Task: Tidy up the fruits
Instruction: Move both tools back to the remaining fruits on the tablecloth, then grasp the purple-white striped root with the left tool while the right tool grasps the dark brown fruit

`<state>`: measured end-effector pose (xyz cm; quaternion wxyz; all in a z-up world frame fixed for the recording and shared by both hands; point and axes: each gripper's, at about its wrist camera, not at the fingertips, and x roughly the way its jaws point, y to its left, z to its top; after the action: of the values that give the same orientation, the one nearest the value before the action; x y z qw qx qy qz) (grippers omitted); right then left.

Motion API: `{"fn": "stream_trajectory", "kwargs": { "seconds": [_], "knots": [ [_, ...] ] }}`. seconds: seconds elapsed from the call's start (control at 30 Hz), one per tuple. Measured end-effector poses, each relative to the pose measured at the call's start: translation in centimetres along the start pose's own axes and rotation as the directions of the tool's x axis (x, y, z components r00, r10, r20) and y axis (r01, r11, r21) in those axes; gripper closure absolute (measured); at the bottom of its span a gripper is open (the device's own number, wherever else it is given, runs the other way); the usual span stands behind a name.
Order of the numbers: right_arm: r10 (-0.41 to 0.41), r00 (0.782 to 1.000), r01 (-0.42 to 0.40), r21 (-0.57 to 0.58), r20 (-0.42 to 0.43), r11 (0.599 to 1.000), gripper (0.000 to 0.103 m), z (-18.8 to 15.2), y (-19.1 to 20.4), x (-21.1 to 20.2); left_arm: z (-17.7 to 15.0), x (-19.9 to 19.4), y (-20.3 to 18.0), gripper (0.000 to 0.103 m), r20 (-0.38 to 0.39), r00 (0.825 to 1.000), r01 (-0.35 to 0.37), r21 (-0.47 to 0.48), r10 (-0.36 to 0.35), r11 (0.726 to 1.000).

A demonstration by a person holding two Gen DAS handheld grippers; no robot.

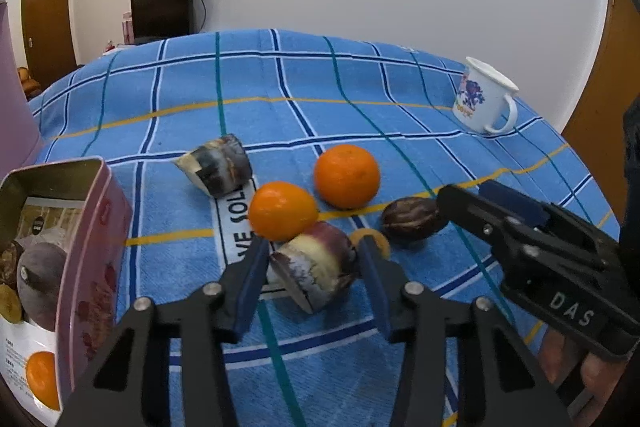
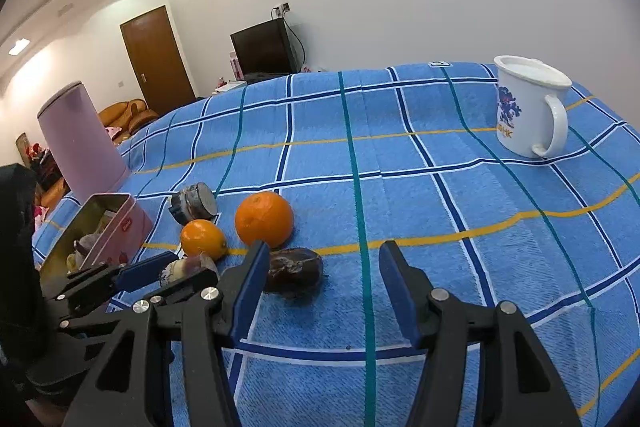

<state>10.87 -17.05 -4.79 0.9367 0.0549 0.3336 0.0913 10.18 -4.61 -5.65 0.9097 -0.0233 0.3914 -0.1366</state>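
Fruits scattered on blue checked cloth

Purple-and-cream cut sugarcane chunk (image 1: 316,263) lies between the left gripper (image 1: 316,267) fingers, which stand apart, pads just beside it. Two round oranges (image 1: 282,211) sit just beyond. The right gripper (image 2: 324,267) gapes beside a dark wrinkled passion fruit (image 2: 294,273), gripping nothing.

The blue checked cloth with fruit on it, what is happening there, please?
A person holds two grippers over the cloth. The left gripper has a purple cut piece of fruit between its fingers; whether it grips yet is unclear. The right gripper is open beside a dark wrinkled fruit. Two oranges lie loose, and a pink tin already holds some fruit.
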Motion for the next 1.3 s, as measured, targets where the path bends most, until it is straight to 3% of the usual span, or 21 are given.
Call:
{"fn": "stream_trajectory", "kwargs": {
  "seconds": [0.13, 0.3, 0.57, 0.8, 0.93, 1.3],
  "knots": [
    [-0.002, 1.000, 0.002, -0.002, -0.004, 1.000, 0.044, 0.0, 0.0, 0.1, -0.3, -0.5, 0.5, 0.055, 0.005, 1.000, 0.018, -0.002, -0.018, 1.000],
    [0.003, 1.000, -0.003, -0.009, -0.026, 1.000, 0.044, 0.1, 0.2, 0.5, -0.5, -1.5, 1.5, 0.055, 0.045, 0.998, -0.042, 0.003, 0.042, 0.999],
    [0.045, 0.995, -0.050, -0.054, -0.090, 0.997, 0.044, 0.0, 1.3, 1.9, -0.5, -1.3, 2.3, 0.055, 0.032, 0.999, -0.009, -0.023, 0.010, 1.000],
    [0.080, 0.983, -0.082, -0.007, -0.164, 0.997, 0.044, -0.2, 0.9, 3.5, -0.5, -1.4, 2.5, 0.055, 0.033, 0.999, -0.006, -0.032, 0.008, 0.999],
    [0.099, 0.982, -0.102, -0.009, -0.162, 0.995, 0.056, -0.2, 1.0, 3.4, -0.5, -1.4, 2.3, 0.055, 0.034, 0.999, -0.010, -0.023, 0.011, 1.000],
    [0.090, 0.990, -0.095, -0.040, -0.108, 0.995, 0.057, -0.1, 1.5, 2.3, -0.7, -2.2, 1.9, 0.055, 0.075, 0.997, -0.014, -0.004, 0.015, 1.000]
  ]
}}
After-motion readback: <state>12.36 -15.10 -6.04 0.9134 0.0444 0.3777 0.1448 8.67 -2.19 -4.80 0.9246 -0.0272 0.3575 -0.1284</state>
